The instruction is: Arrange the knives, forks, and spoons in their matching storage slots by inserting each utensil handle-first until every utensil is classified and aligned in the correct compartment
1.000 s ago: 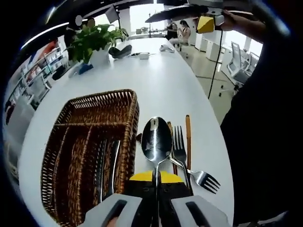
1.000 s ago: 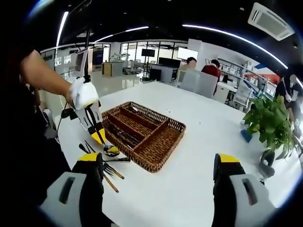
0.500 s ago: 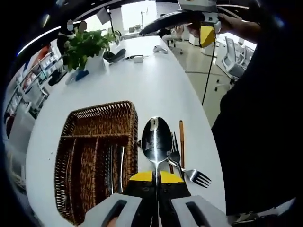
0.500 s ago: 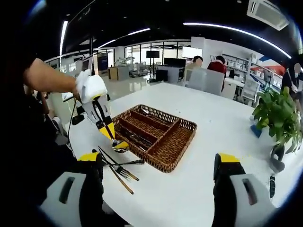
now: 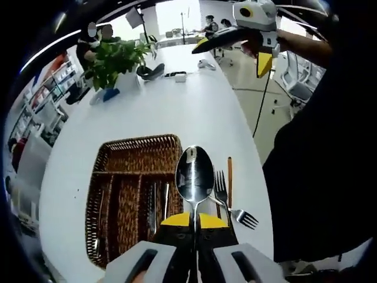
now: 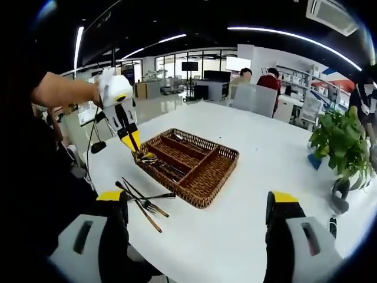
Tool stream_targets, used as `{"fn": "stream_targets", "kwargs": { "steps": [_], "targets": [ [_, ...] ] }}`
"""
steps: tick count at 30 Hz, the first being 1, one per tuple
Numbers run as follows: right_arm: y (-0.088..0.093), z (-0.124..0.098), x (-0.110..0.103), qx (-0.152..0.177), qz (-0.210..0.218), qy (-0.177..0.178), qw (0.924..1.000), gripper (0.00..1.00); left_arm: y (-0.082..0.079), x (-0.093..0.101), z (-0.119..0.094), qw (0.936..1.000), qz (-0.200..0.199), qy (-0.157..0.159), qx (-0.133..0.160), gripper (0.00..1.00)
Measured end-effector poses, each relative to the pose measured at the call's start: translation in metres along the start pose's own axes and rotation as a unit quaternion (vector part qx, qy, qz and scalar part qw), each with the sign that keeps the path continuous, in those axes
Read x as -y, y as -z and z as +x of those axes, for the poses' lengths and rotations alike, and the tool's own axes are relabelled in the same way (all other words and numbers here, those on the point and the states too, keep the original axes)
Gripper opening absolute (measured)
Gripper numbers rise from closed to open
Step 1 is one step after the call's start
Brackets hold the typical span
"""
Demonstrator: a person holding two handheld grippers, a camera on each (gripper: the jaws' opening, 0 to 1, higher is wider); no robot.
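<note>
Right gripper view: a long white counter (image 6: 247, 177) holds a brown wicker tray (image 6: 188, 162) split into narrow slots, some already holding a few utensils. Beside its near edge lie forks (image 6: 150, 203) and a brown-handled utensil (image 6: 146, 215), not yet sorted. The left gripper (image 6: 136, 150) hovers over the tray's corner, fingers clamped on a shiny steel spoon (image 5: 194, 174) by its handle, bowl forward. The right gripper (image 6: 197, 221) hangs back, fingers spread wide and empty.
</note>
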State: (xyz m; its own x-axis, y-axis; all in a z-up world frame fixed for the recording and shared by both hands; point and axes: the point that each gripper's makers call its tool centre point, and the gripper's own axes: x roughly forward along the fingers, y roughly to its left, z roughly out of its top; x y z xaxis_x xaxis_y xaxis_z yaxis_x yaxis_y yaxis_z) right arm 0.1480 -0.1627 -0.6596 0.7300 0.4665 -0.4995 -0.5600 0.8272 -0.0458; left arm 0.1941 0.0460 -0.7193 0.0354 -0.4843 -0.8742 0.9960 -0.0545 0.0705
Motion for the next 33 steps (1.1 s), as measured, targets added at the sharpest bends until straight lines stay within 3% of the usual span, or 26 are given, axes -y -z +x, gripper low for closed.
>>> {"fn": "stream_targets", "kwargs": {
  "steps": [5,14,33],
  "targets": [
    [-0.001,0.0,0.0,0.004,0.004,0.003,1.0,0.99,-0.009,-0.003,-0.012,0.9998,0.014,-0.01,0.001,0.0],
    [0.0,0.004,-0.009,0.006,0.007,-0.006,0.9999,0.99,-0.013,-0.004,-0.014,0.9996,0.024,-0.016,-0.006,0.0],
    [0.004,0.006,-0.007,0.004,0.014,0.0,0.9999,0.99,-0.008,-0.029,-0.016,0.9988,0.035,-0.029,-0.017,0.0]
  ]
}}
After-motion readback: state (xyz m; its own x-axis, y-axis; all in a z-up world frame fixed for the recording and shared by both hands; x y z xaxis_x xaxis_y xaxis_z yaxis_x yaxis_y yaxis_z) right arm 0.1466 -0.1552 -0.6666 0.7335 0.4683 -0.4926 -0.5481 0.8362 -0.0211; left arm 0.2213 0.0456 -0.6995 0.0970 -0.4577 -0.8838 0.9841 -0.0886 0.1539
